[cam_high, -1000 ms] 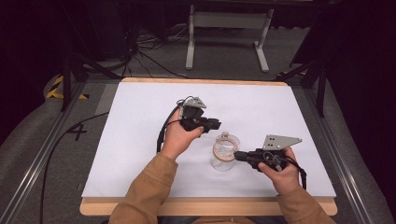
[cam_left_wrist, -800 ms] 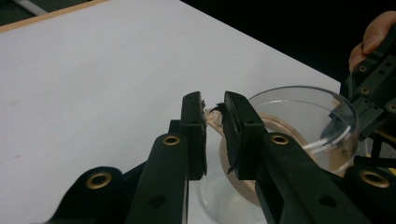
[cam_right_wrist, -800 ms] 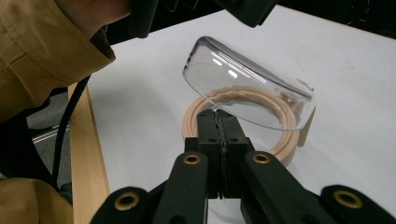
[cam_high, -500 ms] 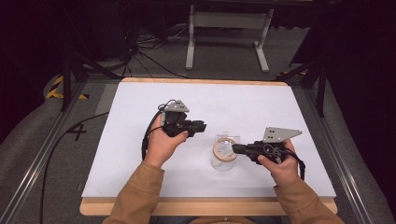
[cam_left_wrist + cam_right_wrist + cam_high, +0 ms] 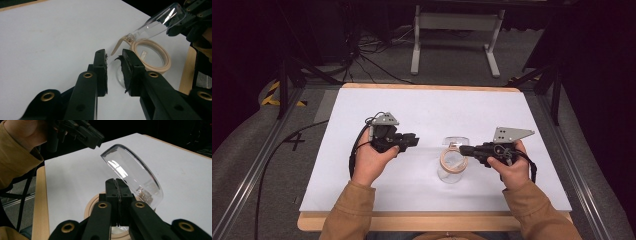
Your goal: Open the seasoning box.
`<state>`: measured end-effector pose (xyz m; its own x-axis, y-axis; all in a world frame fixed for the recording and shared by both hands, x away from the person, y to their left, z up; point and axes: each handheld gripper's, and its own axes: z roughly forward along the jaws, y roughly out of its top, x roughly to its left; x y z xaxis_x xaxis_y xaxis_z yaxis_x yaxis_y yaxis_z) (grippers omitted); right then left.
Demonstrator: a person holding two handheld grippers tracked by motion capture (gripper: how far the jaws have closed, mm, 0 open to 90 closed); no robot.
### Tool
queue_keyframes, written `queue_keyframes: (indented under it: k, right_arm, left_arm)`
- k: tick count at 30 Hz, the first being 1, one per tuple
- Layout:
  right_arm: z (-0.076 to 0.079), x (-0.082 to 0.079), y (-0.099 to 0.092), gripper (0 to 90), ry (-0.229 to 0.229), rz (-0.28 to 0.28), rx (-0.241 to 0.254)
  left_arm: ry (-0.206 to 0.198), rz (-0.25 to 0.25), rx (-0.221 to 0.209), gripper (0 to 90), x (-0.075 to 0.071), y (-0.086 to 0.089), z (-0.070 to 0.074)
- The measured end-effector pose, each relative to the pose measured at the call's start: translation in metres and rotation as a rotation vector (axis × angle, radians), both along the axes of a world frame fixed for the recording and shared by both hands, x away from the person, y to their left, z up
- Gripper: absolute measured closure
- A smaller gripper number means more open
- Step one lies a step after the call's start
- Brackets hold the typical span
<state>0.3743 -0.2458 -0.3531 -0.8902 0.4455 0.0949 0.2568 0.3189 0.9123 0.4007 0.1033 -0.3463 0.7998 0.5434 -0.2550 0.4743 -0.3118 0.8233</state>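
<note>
Clear domed lid (image 5: 132,172) above round beige-rimmed jar (image 5: 453,162)

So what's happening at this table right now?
A person sits at a white table with a handheld gripper in each hand. The right gripper is closed on the edge of a clear glass jar, by its tan rim, and the hinged clear lid is swung up and open. The left gripper hangs off to the side, jaws slightly apart and empty, pointing towards the jar.
</note>
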Motion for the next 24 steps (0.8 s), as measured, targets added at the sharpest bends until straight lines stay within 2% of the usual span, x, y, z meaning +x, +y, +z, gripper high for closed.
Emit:
queue_keyframes:
  k: [9,15,19,24]
  right_arm:
    - [-0.002,0.012,-0.004,90.0,0.008,-0.021,0.007]
    - [-0.006,0.02,-0.006,90.0,0.015,-0.072,0.023]
    - [-0.01,0.025,-0.008,90.0,0.005,-0.104,0.013]
    - [-0.01,0.026,-0.01,90.0,0.007,-0.115,0.019]
  left_arm:
    - [0.024,0.021,0.014,73.6,-0.004,0.011,-0.004]
    - [0.033,0.022,0.02,73.6,-0.006,0.014,-0.006]
    - [0.037,0.025,0.025,73.5,-0.007,0.016,-0.006]
    - [0.04,0.021,0.02,73.6,-0.007,0.016,-0.007]
